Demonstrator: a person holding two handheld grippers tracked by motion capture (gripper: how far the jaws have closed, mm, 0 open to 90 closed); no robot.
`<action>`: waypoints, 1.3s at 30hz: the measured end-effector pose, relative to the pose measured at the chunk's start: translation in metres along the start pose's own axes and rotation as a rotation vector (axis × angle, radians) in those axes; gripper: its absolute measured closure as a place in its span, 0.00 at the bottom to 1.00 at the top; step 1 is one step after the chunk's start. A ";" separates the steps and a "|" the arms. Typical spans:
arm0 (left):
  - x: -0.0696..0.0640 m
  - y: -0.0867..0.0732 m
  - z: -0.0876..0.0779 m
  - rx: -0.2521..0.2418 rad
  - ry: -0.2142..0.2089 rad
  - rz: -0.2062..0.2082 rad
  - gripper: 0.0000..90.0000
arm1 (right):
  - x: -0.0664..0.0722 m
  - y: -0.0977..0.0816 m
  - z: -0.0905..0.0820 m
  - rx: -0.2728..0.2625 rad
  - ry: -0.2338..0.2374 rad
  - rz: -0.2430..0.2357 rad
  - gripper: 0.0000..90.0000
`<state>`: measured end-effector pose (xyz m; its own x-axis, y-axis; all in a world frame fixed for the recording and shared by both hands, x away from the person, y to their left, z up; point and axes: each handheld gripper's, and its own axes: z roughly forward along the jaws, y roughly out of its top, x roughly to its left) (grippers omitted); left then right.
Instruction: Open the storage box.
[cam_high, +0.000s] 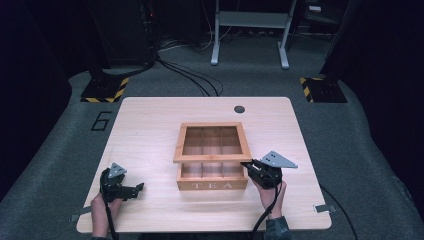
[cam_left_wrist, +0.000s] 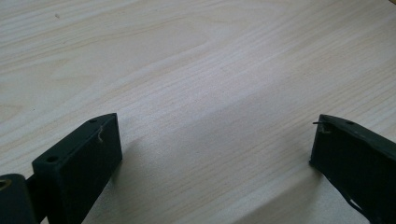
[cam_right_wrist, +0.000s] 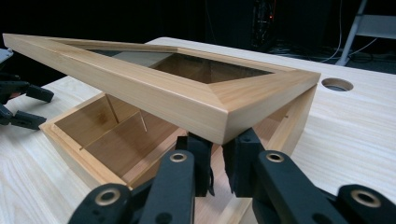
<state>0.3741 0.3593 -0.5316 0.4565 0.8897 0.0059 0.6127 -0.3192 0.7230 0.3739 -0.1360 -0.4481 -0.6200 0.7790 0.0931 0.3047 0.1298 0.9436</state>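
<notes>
Black jaws of the right gripper (cam_right_wrist: 215, 161) stand nearly together just under the near corner of the lid (cam_right_wrist: 187, 93), with only a narrow gap between them; the lid's corner sits on their tips, and whether the pads pinch anything I cannot tell. That lid is a wooden frame with a glass pane, raised at the gripper's side and tilted, its far edge hinged to the tea box (cam_high: 212, 177) below. In the high view the right gripper (cam_high: 252, 167) meets the lid (cam_high: 212, 143) at its front right corner, held by the person's right hand (cam_high: 270, 192) coming in from the table's near edge. Under the lifted lid the box lies open, its thin wooden dividers splitting it into compartments, and the word TEA shows on its front wall. The box stands near the middle of the light wooden table (cam_high: 150, 130), with a round cable hole (cam_high: 239, 109) beyond it toward the far edge. Well apart to the left, the left gripper (cam_high: 132, 190) rests low over the bare tabletop in the person's left hand (cam_high: 102, 205), its jaws spread wide with nothing between them; in the left gripper view only wood grain lies between the two black jaws.
</notes>
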 end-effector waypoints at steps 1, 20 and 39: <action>0.000 0.000 0.000 -0.001 0.001 0.000 0.02 | 0.000 0.001 0.001 0.005 -0.001 -0.003 0.93; 0.000 0.000 0.000 -0.002 0.001 -0.001 0.02 | -0.009 0.033 0.010 -0.031 0.011 -0.072 0.98; 0.000 0.000 0.000 -0.001 -0.002 -0.003 0.02 | -0.018 0.054 0.028 -0.063 0.025 -0.093 0.99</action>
<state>0.3741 0.3592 -0.5317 0.4558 0.8901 0.0029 0.6131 -0.3163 0.7239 0.4219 -0.1256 -0.4080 -0.6613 0.7500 0.0116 0.1997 0.1611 0.9665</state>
